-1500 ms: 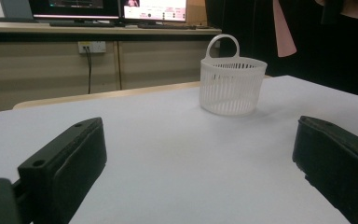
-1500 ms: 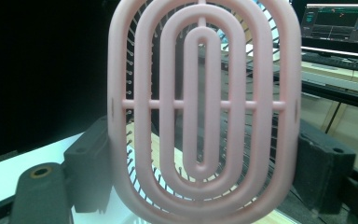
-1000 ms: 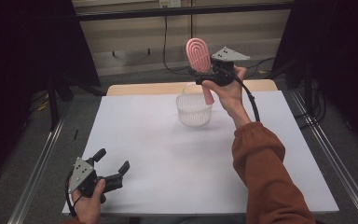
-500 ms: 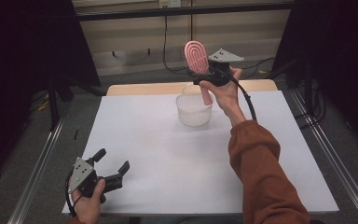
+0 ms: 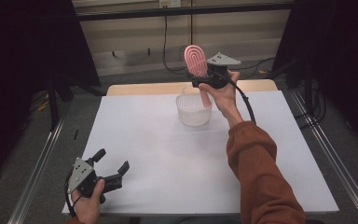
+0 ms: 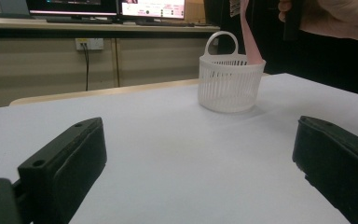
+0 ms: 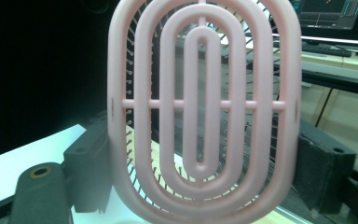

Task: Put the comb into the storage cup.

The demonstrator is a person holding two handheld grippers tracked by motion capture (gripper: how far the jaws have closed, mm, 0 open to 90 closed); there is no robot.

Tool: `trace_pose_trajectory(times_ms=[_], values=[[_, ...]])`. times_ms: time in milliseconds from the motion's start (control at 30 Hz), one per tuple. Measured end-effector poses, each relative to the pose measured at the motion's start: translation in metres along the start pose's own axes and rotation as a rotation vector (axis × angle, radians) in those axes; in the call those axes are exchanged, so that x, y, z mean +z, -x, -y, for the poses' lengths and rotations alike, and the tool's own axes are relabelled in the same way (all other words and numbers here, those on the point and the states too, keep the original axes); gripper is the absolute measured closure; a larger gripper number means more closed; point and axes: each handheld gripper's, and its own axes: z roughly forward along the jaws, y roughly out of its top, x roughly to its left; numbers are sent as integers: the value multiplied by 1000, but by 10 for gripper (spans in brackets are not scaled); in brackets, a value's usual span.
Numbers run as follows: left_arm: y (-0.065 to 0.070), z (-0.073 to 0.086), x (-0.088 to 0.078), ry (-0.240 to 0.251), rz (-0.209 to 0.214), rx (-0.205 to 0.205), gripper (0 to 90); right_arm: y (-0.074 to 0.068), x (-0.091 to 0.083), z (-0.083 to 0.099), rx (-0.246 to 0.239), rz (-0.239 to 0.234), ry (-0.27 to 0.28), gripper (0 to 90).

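A pink oval hairbrush (image 5: 196, 59) is held upright over the far middle of the table, with my right gripper (image 5: 200, 78) shut on it below the head. The right gripper view has the slotted brush head (image 7: 203, 107) between both black fingers (image 7: 88, 158). Its pink handle (image 6: 251, 37) points down at the white slatted basket (image 5: 194, 111). The handle's tip overlaps the basket's (image 6: 230, 84) right rim, and I cannot tell whether it is inside. My left gripper (image 5: 112, 161) rests open at the near-left corner with nothing between its fingers (image 6: 70, 158).
White sheet (image 5: 168, 154) covers the table, with a bare wooden strip along the far edge. Metal rails (image 5: 42, 158) run along both sides, and dark stands and curtains lie beyond them. Monitors (image 6: 107, 5) sit on a bench behind.
The right gripper has sunk a little with the hairbrush, bringing the handle closer to the basket. The left gripper has stayed still.
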Motion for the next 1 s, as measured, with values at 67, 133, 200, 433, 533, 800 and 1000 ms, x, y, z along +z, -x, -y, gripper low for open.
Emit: trace_pose_trajectory(times_ms=[67, 133, 200, 433, 533, 800, 1000], values=[[0, 0, 0, -1, 0, 1, 29, 0, 0, 3, -7, 3, -7, 191], [0, 0, 0, 0, 0, 2, 29, 1, -1, 5, -4, 2, -9, 191], [0, 0, 0, 0, -1, 3, 29, 2, -2, 7, 0, 2, -13, 190], [0, 0, -1, -3, -1, 8, 29, 2, -5, 14, -4, 3, -23, 190], [1, 0, 0, 1, -1, -1, 29, 2, -7, 18, -8, 6, -33, 190], [0, -1, -1, -2, -3, 11, 29, 0, -13, 21, -18, 10, -31, 190], [1, -1, -1, -4, -2, 12, 29, -2, -14, 29, -13, 8, -41, 190]])
